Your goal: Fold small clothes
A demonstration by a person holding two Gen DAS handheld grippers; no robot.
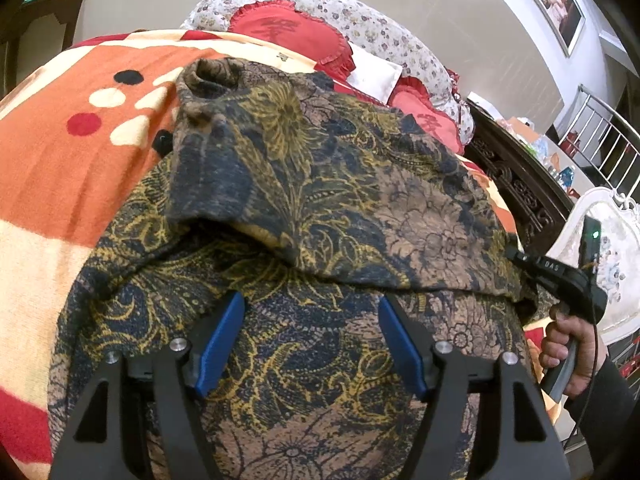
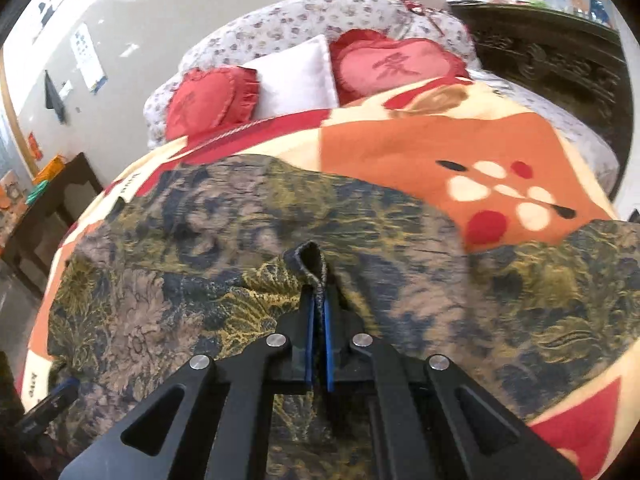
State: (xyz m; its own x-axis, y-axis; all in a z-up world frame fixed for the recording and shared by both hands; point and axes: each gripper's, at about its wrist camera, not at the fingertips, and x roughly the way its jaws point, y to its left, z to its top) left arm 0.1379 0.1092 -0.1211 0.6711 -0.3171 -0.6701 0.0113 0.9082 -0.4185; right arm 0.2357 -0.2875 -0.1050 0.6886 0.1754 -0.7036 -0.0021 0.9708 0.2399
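1. The garment (image 1: 320,208), a dark blue, tan and gold floral-print piece, lies spread on the bed over an orange, cream and red blanket (image 1: 60,168). One part is already turned back over the rest, making a raised flap with a hollow under its edge.

2. The right hand-held gripper (image 2: 319,304) is clamped on a pinch of the garment's edge; a small loop of cloth stands up between its blue fingers (image 2: 329,344). In the left wrist view this same tool shows at the right margin, gripped by the person's hand (image 1: 568,344).

3. The left hand-held gripper (image 1: 312,340) has its jaws apart, resting low over the lower part of the garment, nothing pinched between the blue pads (image 1: 222,344).

4. Judged step: carrying the held edge across to lay the fold.
   - Keep the right grip firm and the cloth low, so the flap does not drag the layer beneath.
   - The left tool would do well to press or pin the lower layer as an anchor.
   - Line the carried edge up with the opposite edge before letting go.
   - Smooth out the hollow under the flap.

5. Further off: heart-shaped red cushions (image 2: 208,100), a white pillow (image 2: 296,76) and a dark carved headboard (image 2: 552,56).
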